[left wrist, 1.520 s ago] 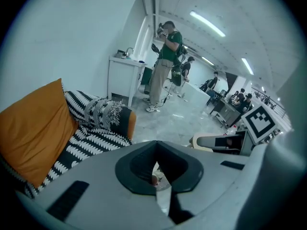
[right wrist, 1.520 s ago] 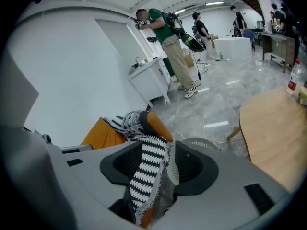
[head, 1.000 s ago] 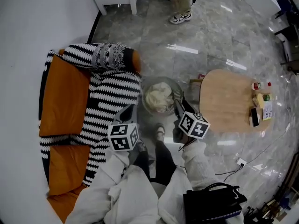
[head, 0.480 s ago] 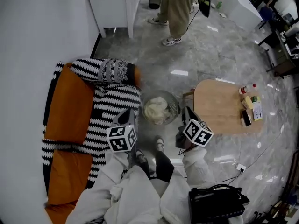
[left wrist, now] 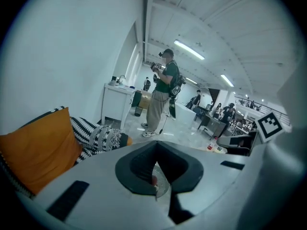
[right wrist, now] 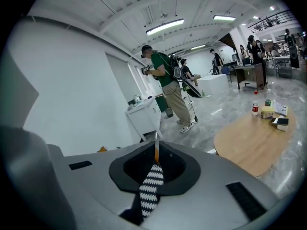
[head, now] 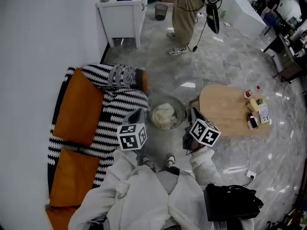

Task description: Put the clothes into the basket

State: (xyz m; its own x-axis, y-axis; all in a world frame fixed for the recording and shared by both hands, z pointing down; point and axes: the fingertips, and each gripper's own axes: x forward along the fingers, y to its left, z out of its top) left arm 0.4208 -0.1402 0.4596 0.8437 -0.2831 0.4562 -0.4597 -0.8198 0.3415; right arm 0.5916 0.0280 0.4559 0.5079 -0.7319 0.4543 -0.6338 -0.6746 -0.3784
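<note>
Right hand-held gripper point(head: 194, 114): just closing down to a slit, pinching nothing, with only a sliver of the striped throw point(head: 117, 111) showing through. Left hand-held gripper point(head: 137, 115): likewise pressed together and empty. Both poised just below the basket point(head: 181, 110) at frame centre, pale clothes point(head: 163, 115) heaped inside it. Judged as the closing step, load already delivered, no further garment made out on the sofa point(head: 76, 104). Next, probably: check for stray pieces, otherwise draw clear of the rim.

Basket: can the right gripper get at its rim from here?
Probably yes: the right gripper hangs just beside the basket, nothing between them. Its jaws have just been closing, empty, so reopen first.
</note>
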